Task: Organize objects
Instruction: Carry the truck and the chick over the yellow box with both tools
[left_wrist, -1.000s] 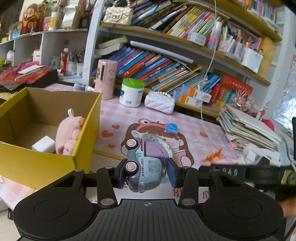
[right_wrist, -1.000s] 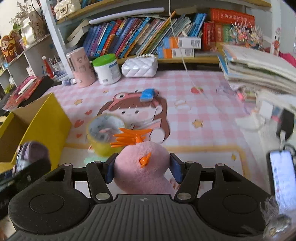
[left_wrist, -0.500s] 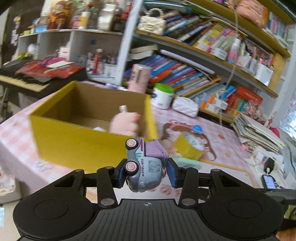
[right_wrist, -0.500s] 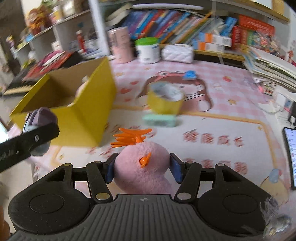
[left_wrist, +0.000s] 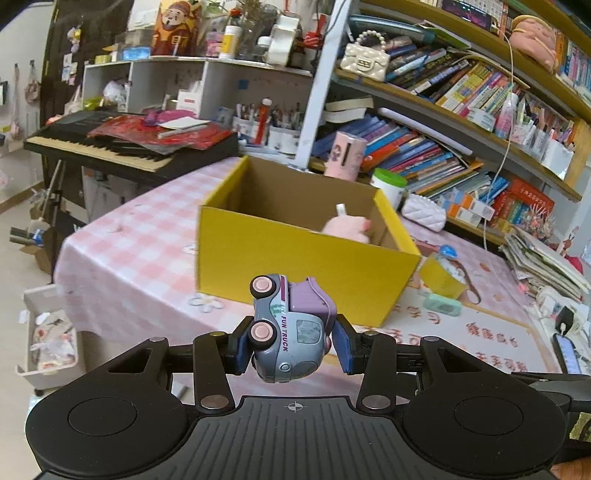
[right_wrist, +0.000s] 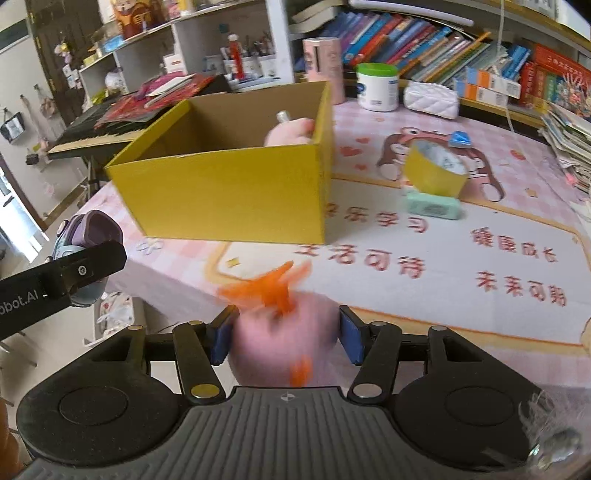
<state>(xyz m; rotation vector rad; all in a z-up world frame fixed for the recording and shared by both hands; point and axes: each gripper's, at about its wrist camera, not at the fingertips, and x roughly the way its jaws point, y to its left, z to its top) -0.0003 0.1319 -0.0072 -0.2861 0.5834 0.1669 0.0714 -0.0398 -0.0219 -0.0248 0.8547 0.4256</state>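
My left gripper is shut on a grey-and-purple toy truck marked FUN TRUCK, held on its side in front of the table's near edge. Ahead on the table stands an open yellow cardboard box with a pink plush inside. My right gripper holds a pink plush toy with an orange tuft, its jaws closing a little tighter on it. In the right wrist view the box lies ahead to the left, and the left gripper's finger with the truck shows at the far left.
A yellow round tin, a mint-green case and a blue clip lie right of the box. A keyboard stands left, book stacks right, shelves behind. A white bin sits on the floor by the table's corner.
Both grippers have drawn back and to the left with their toys. The yellow box now lies farther ahead, and the table's near edge and the floor have come into view.
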